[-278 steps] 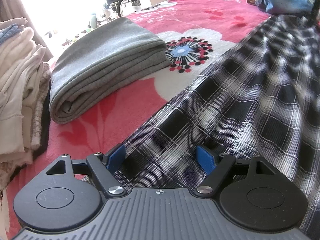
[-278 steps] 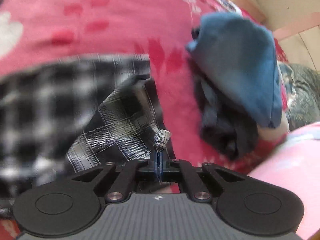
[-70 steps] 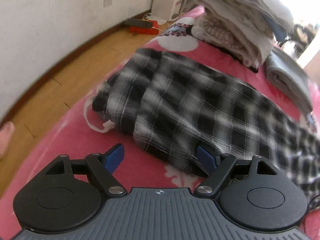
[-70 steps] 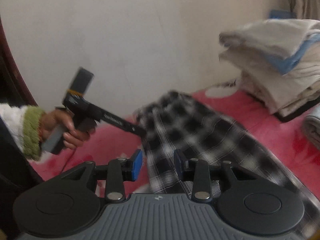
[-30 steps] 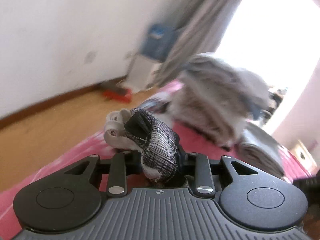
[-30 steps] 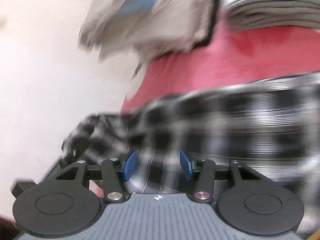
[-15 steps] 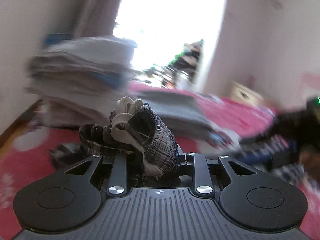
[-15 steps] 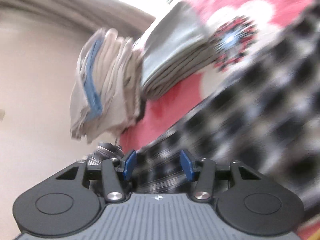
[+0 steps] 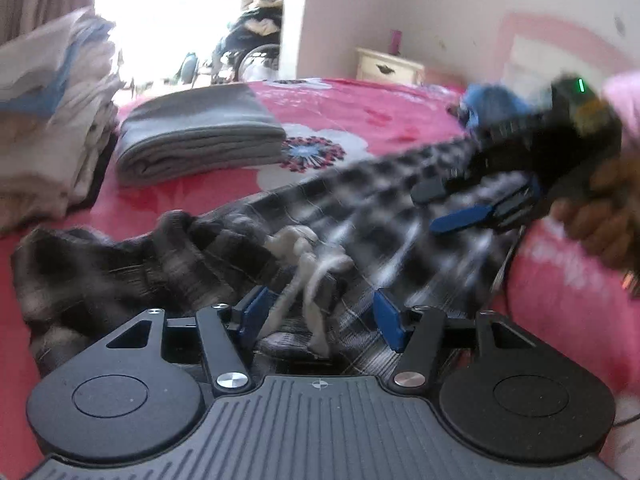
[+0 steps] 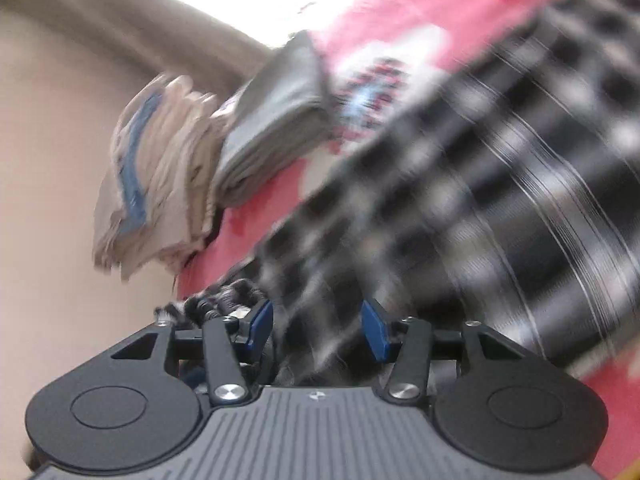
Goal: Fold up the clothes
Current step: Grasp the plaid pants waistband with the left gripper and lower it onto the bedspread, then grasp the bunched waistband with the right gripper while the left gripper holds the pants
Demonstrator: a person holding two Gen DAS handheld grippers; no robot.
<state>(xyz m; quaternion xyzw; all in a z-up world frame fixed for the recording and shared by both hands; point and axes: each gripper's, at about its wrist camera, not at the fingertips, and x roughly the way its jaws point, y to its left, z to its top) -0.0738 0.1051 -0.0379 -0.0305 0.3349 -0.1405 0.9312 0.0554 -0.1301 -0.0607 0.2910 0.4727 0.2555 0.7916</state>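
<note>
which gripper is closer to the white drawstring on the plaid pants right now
Left. The white drawstring lies right between the left gripper's open fingers; the right gripper hovers farther along the plaid pants, clear of the string.

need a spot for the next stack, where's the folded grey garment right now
In the left wrist view the folded grey garment lies upper left on the pink bedspread, beside the pale clothes pile and behind the plaid garment.

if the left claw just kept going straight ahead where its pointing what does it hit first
Most likely the plaid garment: its bunched waistband and the pale drawstring lie right between the open left claw. Depth is unclear through the blur, but nothing else sits nearer.
</note>
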